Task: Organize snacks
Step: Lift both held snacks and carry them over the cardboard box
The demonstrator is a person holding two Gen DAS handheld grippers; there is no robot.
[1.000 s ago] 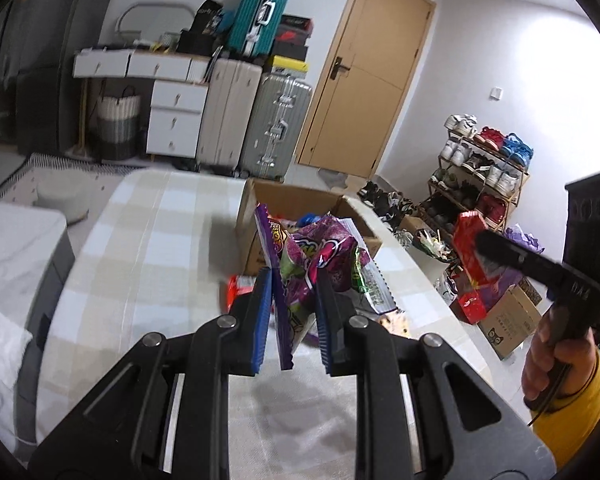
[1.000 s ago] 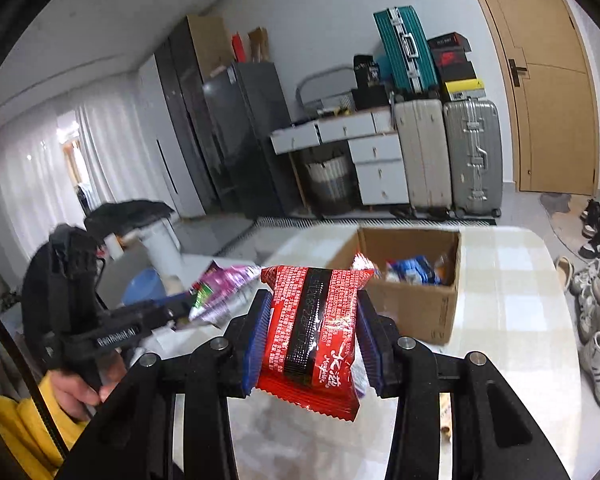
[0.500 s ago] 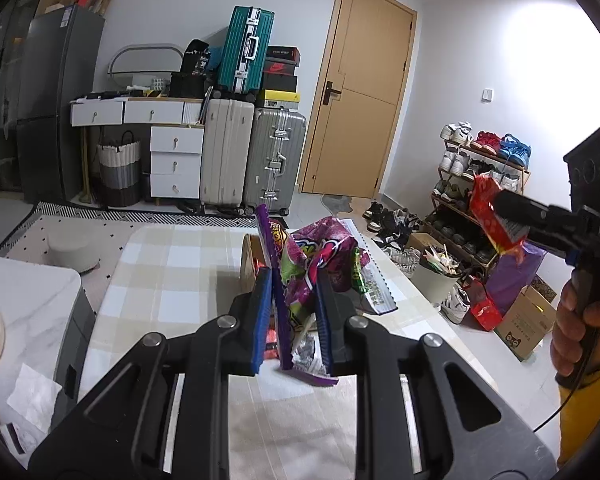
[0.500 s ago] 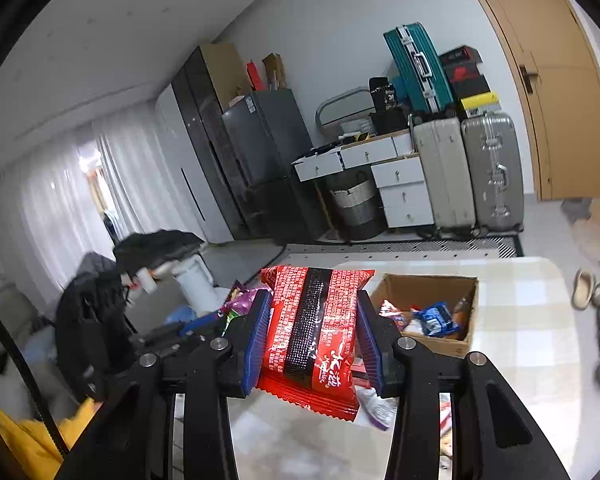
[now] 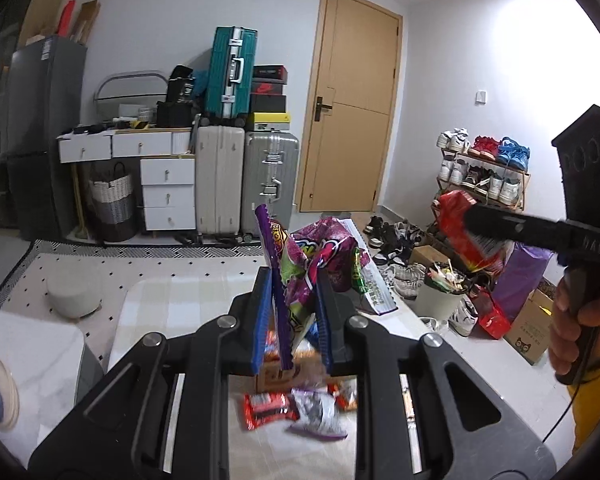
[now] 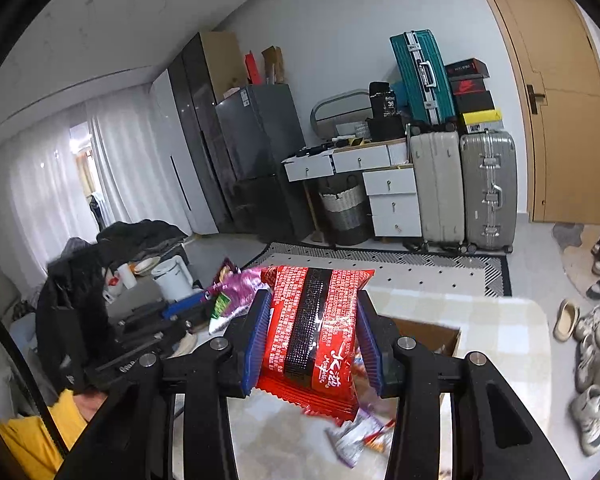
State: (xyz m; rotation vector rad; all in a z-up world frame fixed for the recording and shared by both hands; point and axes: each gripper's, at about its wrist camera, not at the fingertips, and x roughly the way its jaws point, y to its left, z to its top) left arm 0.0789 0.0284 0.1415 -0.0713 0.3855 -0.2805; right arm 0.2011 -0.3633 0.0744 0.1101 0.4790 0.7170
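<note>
My left gripper (image 5: 294, 284) is shut on a crumpled purple snack bag (image 5: 312, 256) and holds it high above the table. Under it, a cardboard box (image 5: 276, 376) peeks out between the fingers. A red packet (image 5: 268, 406) and a purple-white packet (image 5: 316, 412) lie loose on the table. My right gripper (image 6: 312, 304) is shut on a red-and-black snack packet (image 6: 312, 328), also raised, with the box (image 6: 432, 336) behind it. In the left wrist view a hand holds the right gripper (image 5: 472, 220) at the right with the red packet (image 5: 460, 236). The purple bag (image 6: 236, 288) shows left in the right wrist view.
The table has a chequered cloth (image 6: 500, 320). More loose packets (image 6: 356, 436) lie near the box. A white bin (image 5: 440, 300), a shoe rack (image 5: 484, 176) and scattered shoes stand right of the table. Suitcases (image 5: 244, 180) and a door (image 5: 352, 112) are at the back.
Both grippers have risen with their bags still gripped. The table and box have dropped lower in both views, and loose packets now show below the fingers.
</note>
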